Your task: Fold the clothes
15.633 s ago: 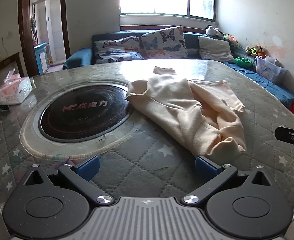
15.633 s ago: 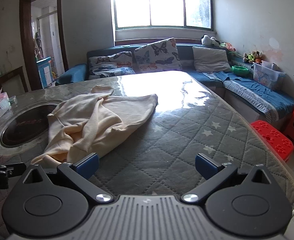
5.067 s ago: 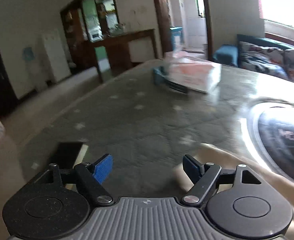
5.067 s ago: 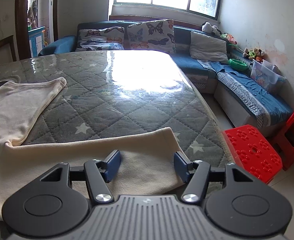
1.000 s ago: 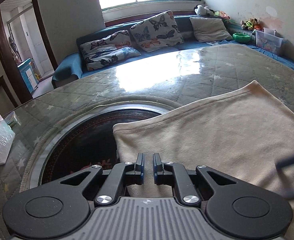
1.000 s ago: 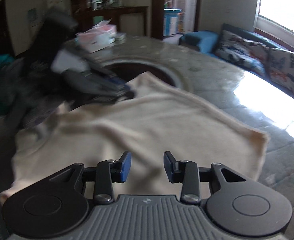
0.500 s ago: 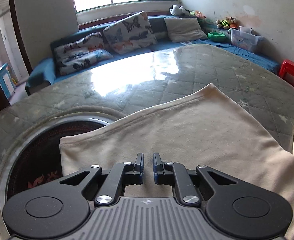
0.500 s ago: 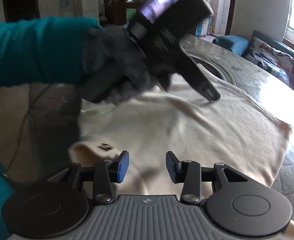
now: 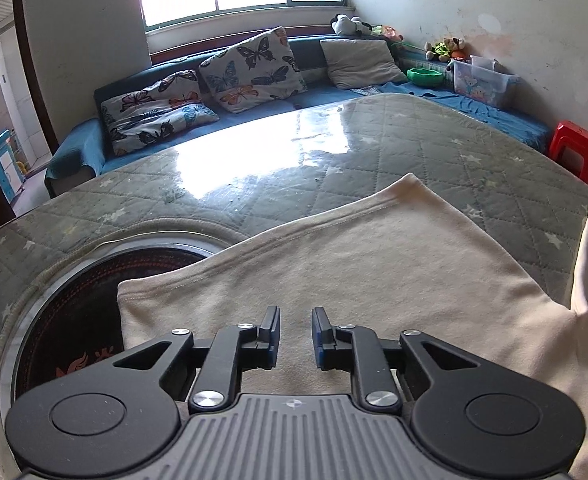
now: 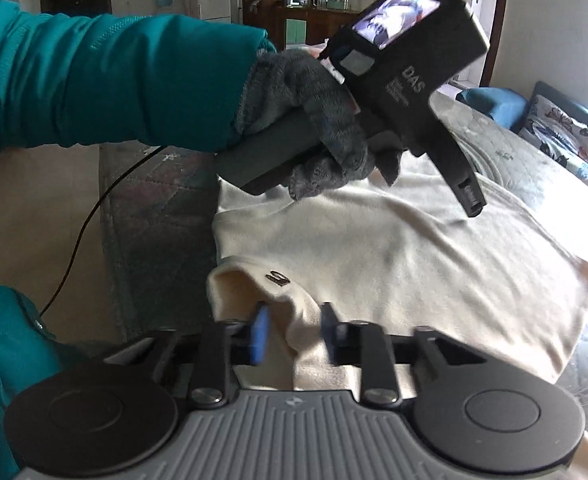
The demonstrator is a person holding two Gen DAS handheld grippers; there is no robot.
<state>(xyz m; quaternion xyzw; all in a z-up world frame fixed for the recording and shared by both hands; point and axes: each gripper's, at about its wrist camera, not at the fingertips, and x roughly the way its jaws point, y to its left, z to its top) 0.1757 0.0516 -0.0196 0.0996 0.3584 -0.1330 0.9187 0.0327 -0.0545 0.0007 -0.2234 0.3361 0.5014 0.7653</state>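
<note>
Overhead, both wrist views showed a cream garment [image 9: 374, 272] spread flat on the quilted table [image 9: 434, 148], lying just ahead of and beneath both sets of jaws. From the left wrist view its long axis ran from lower left to upper right; one hem corner pointed away from the jaws toward the sofa [image 9: 306, 80] under the window, and the near-left corner overlapped the round dark cooktop [image 9: 77, 312] set into the table, left of the jaws.

Left gripper [image 9: 296, 334] hovered over the cloth with its jaws parted by a narrow gap, nothing between them. A raised flap of the same fabric stood at the far right edge of that view.

Right gripper [image 10: 294, 334] sat at the collar end: a fold of the cream cloth, near the small dark neck label [image 10: 278, 278], rose into the gap between its blue pads [image 10: 259, 334]. The pads were motion-blurred, so whether they pinched the fold or merely straddled it could not be told.

Beyond the right jaws, a hand in a grey glove [image 10: 314, 120] with a teal sleeve [image 10: 105, 80] held the left gripper's black body, its nose angled down toward the garment. A thin black cable [image 10: 81, 232] trailed off to the left of the jaws.
</note>
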